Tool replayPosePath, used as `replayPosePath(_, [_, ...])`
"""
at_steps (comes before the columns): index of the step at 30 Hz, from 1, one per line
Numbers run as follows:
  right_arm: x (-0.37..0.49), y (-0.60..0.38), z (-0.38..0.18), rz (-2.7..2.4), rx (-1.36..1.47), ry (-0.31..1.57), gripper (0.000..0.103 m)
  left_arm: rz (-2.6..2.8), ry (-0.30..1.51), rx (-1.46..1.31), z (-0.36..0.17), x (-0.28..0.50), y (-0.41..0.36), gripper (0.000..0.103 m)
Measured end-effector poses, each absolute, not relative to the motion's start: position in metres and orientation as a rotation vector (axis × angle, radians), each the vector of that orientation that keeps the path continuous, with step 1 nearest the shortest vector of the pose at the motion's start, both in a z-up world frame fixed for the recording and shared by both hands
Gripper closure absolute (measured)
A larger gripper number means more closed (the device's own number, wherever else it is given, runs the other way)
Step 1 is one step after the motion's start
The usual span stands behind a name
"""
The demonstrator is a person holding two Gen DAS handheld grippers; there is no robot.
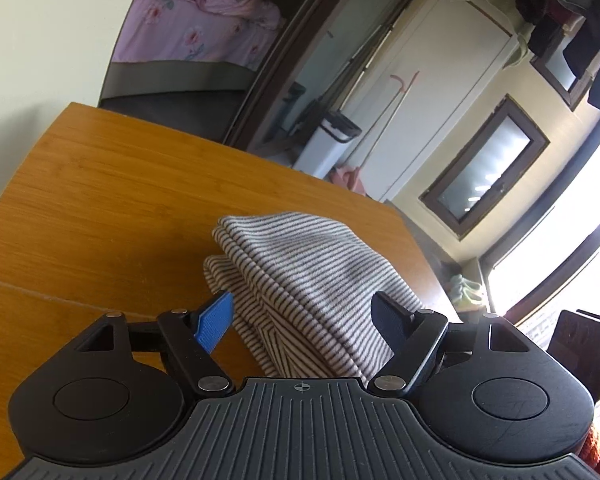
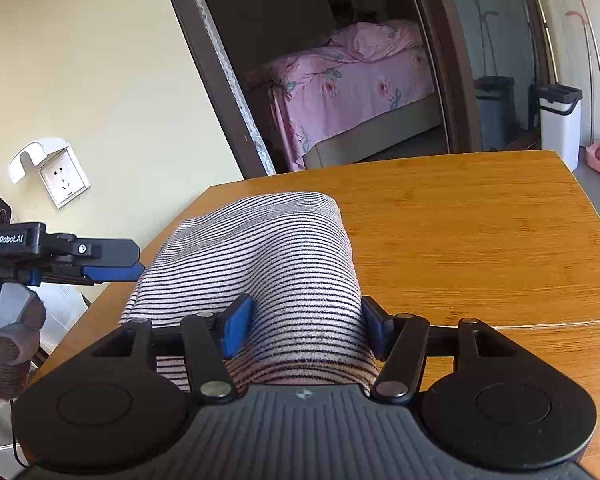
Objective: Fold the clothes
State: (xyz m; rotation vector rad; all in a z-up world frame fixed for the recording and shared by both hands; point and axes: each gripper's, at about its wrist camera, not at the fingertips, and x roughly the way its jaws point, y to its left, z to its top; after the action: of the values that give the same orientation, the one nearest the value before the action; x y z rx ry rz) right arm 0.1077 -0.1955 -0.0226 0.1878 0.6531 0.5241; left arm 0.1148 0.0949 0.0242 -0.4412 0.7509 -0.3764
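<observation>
Right wrist view is showing the right gripper (image 2: 306, 326) squeezing the thick folded edge of the striped garment (image 2: 260, 248) between its 2 pads, while the left gripper (image 1: 304, 320), off to its left, is standing open astride the same bundle lying on the wooden table (image 2: 480, 220).

The left gripper (image 1: 302, 320) has its jaws apart over a folded striped cloth (image 1: 300, 280). The cloth lies on a wooden table (image 1: 100, 200), its edge between the jaws.
</observation>
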Motion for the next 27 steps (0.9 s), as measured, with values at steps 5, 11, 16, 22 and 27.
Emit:
replayPosePath(5, [0.107, -0.197, -0.025, 0.507, 0.184, 0.649, 0.042, -0.511, 0.792, -0.393, 0.015, 0.097, 0.064, 0.06])
replayPosePath(11, [0.103, -0.203, -0.024, 0.481, 0.149, 0.638, 0.04, -0.57, 0.788, -0.384, 0.01, 0.096, 0.052, 0.06])
replayPosePath(16, [0.102, -0.199, -0.025, 0.487, 0.104, 0.629, 0.036, -0.545, 0.871, -0.397, -0.01, 0.096, 0.056, 0.058])
replayPosePath(22, [0.104, -0.198, -0.023, 0.496, 0.093, 0.637, 0.036, -0.496, 0.764, -0.475, 0.015, 0.095, 0.07, 0.02])
replayPosePath(27, [0.104, -0.192, -0.02, 0.511, 0.059, 0.651, 0.034, -0.423, 0.819, -0.469, 0.008, 0.118, 0.058, 0.01])
